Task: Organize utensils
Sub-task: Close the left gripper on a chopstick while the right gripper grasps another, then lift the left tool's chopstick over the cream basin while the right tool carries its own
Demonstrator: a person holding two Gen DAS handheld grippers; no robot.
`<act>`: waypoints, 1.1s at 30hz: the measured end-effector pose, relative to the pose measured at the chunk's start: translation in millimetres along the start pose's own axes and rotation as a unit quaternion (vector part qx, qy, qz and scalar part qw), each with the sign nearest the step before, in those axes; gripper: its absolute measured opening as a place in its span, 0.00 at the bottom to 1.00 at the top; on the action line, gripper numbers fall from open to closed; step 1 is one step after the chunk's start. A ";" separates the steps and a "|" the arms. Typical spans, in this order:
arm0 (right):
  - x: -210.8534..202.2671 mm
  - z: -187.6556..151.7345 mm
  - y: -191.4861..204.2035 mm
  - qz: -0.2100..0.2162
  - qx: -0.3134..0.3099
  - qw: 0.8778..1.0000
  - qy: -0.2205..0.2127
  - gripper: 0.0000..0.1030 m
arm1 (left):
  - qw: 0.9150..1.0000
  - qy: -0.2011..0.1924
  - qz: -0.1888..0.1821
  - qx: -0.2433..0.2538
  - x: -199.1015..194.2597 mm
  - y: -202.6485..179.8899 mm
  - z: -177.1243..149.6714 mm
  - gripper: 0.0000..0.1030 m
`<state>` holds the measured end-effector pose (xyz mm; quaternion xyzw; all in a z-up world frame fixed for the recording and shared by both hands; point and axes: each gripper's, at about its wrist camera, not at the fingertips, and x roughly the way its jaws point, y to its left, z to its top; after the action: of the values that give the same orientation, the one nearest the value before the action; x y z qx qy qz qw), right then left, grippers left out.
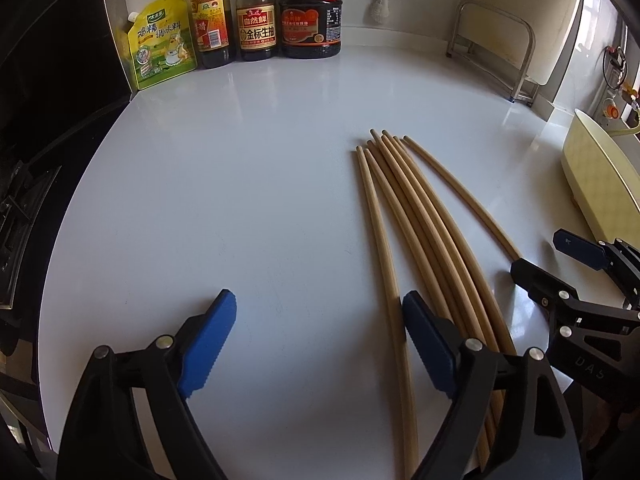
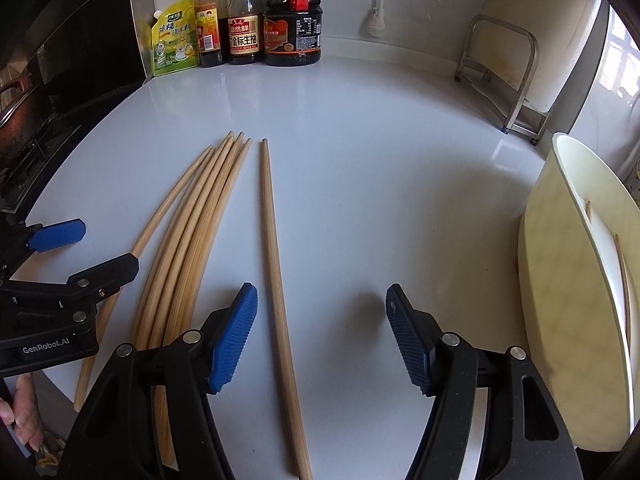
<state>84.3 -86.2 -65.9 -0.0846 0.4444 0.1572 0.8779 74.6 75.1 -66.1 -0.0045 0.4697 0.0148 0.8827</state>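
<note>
Several long wooden chopsticks (image 1: 416, 216) lie side by side on the white counter; they also show in the right wrist view (image 2: 196, 224). One chopstick (image 2: 276, 280) lies apart to the right of the bundle, between my right gripper's fingers. My left gripper (image 1: 320, 344) is open, just left of the bundle, its right fingertip (image 1: 424, 332) over the leftmost chopstick. My right gripper (image 2: 322, 336) is open and low over the counter; it also shows in the left wrist view (image 1: 540, 256). The left gripper shows in the right wrist view (image 2: 92, 248). A cream tray (image 2: 568, 300) at the right holds thin sticks.
Sauce bottles (image 1: 256, 12) and a yellow seasoning pouch (image 1: 160, 44) stand at the back wall. A metal rack (image 1: 496, 48) stands at the back right. A dark stove (image 2: 36, 120) lies to the left. The tray also shows in the left wrist view (image 1: 600, 184).
</note>
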 end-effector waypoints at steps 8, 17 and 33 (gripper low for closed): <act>-0.1 1.3 7.2 0.019 -0.015 1.000 -0.005 0.27 | 1.000 -0.006 -0.020 0.020 -6.5 -14.4 0.2 0.33; -2.8 -1.0 1.4 0.025 0.009 1.000 -0.009 0.06 | 0.998 0.013 -0.058 0.011 -9.3 -14.8 -0.9 0.07; -54.6 6.7 -20.5 0.042 0.069 0.994 -0.071 0.06 | 0.997 -0.025 -0.072 0.031 -41.5 -30.2 23.2 0.07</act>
<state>66.2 -114.4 -17.7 0.0064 0.3936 0.1686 0.9037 71.6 44.4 -18.9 -0.0110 0.4465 -0.0636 0.8925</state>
